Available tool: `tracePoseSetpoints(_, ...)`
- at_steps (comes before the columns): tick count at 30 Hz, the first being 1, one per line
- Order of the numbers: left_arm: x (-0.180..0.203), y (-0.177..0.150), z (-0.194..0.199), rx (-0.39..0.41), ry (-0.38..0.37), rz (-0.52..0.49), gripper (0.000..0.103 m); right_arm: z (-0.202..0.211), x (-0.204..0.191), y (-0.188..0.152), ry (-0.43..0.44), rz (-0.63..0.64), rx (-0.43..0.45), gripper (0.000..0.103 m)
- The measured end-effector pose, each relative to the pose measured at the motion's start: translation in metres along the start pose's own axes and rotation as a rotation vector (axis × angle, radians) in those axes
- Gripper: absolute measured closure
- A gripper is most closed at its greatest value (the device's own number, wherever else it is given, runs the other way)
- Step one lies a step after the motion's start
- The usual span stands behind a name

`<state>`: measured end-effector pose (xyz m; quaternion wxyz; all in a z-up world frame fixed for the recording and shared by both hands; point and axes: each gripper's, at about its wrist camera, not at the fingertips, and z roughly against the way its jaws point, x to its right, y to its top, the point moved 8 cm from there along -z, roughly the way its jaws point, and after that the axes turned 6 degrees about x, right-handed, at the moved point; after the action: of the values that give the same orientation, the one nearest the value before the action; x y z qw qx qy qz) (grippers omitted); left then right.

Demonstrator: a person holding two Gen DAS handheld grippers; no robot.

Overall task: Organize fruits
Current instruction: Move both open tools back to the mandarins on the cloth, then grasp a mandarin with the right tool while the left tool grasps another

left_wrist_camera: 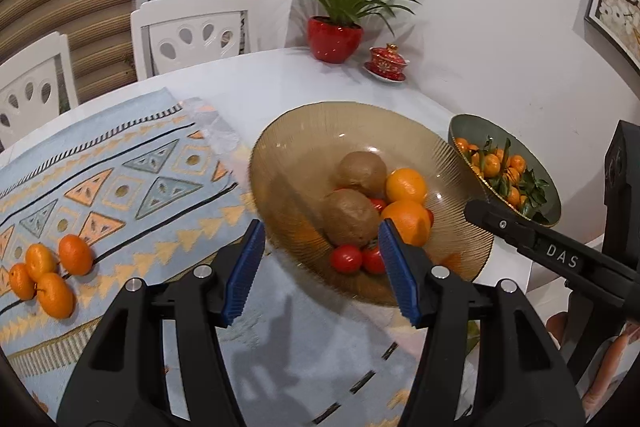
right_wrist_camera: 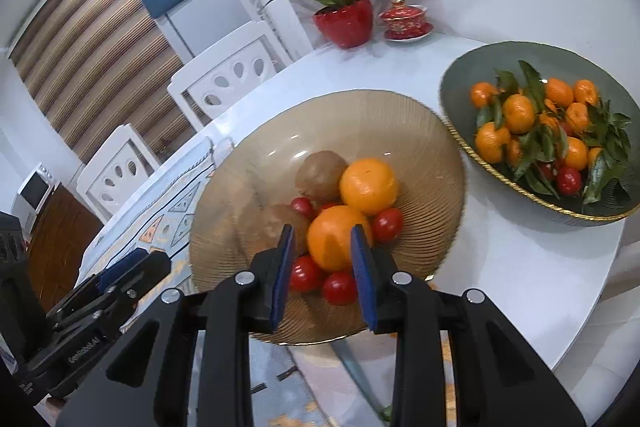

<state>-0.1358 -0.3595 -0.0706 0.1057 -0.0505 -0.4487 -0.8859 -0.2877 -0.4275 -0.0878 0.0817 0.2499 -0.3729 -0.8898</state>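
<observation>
Amber ribbed glass forms the wide bowl [right_wrist_camera: 432, 163] at the middle of the white table [right_wrist_camera: 520, 267]; in it lie two brown kiwis [left_wrist_camera: 352, 223], two oranges [right_wrist_camera: 340, 237] and several small tomatoes [right_wrist_camera: 340, 287]. Just beside it to the right stands a green bowl [right_wrist_camera: 460, 83] with a gold rim, full of leafy mandarins [right_wrist_camera: 518, 113] and a tomato or two. Four loose mandarins [left_wrist_camera: 54, 295] lie in a cluster on the patterned cloth [left_wrist_camera: 132, 187], well apart from both bowls. At the far edge stand a red pot with a plant [left_wrist_camera: 335, 39] and a red lidded cup [left_wrist_camera: 386, 61]; white chairs [left_wrist_camera: 192, 35] ring the table.

The left gripper [left_wrist_camera: 322, 269] hovers over the amber bowl's near rim, jaws wide and empty, a kiwi and tomatoes seen between them. The right gripper [right_wrist_camera: 323, 277] points down into the same bowl, its jaws partly apart on either side of the nearer orange; whether the pads touch it I cannot tell.
</observation>
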Motion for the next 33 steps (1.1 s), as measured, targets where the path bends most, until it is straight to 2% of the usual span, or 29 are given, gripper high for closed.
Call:
tracePoseSetpoints(5, -0.02, -0.009, 0.009, -0.007, 0.026, 0.012, 0.044, -0.003, -0.029, -0.005, 0.038, 0.042, -0.015, 0.074)
tracePoseSetpoints(12, -0.072, -0.004, 0.048, 0.042, 0.1, 0.049, 0.044, -0.008, -0.091, -0.02, 0.106, 0.134, -0.046, 0.074)
tracePoseSetpoints(20, -0.168, 0.009, 0.106, 0.114, 0.244, 0.136, 0.044, -0.025, -0.185, -0.053, 0.209, 0.28, -0.119, 0.071)
tracePoseSetpoints(23, -0.205, 0.01, 0.123, 0.14, 0.284, 0.187, 0.037, -0.033, -0.225, -0.07, 0.247, 0.351, -0.156, 0.071)
tracePoseSetpoints(25, -0.228, 0.008, 0.13, 0.15, 0.312, 0.22, 0.036, -0.04, -0.253, -0.084, 0.276, 0.403, -0.186, 0.07)
tracePoseSetpoints(28, -0.263, -0.002, 0.128, 0.146, 0.361, 0.261, 0.036, -0.055, -0.289, -0.108, 0.315, 0.47, -0.237, 0.068)
tracePoseSetpoints(33, -0.304, -0.035, 0.099, 0.081, 0.38, 0.304, 0.036, -0.09, -0.323, -0.149, 0.345, 0.523, -0.326, 0.067)
